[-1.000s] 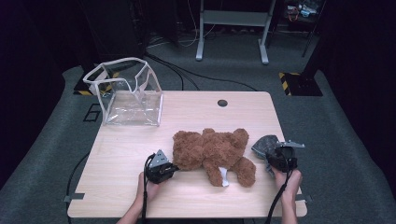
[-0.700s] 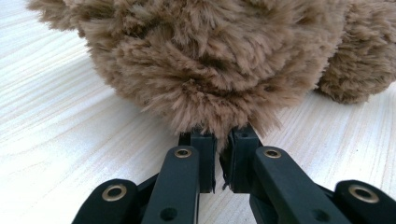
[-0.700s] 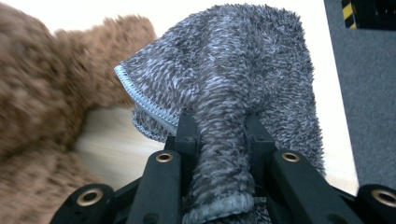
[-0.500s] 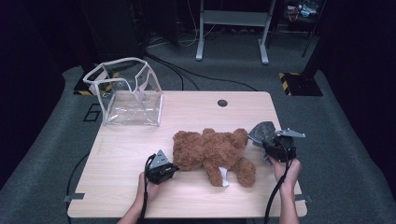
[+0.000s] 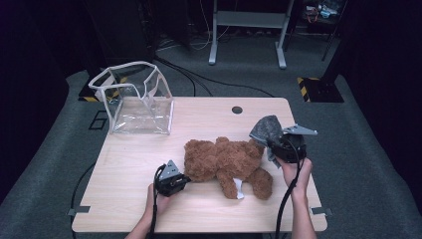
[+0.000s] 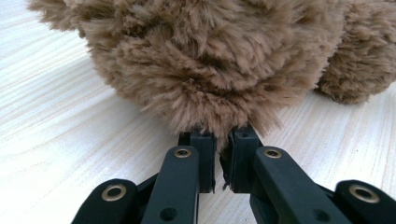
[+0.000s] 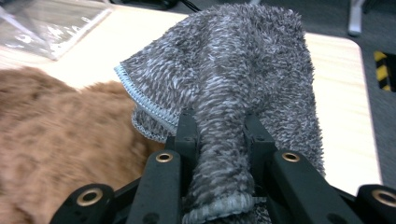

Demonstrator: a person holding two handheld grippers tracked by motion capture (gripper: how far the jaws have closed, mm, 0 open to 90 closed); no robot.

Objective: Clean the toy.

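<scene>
I am pinching the fur of the bear (image 5: pixel 226 162) with my left gripper (image 6: pixel 223 163), its jaws nearly together on a tuft at the bear's left end. The bear is lying on the tabletop (image 5: pixel 134 164), near its middle. My right gripper (image 7: pixel 219 140) is holding a grey cloth (image 7: pixel 243 74), jaws pressing its fold, just beside the bear's right end.

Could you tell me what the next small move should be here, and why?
Probably bring the right gripper, shut on the grey cloth, down onto the brown teddy bear: the cloth hangs right beside the bear's upper end, and the left gripper already pinches its fur to steady it.
</scene>
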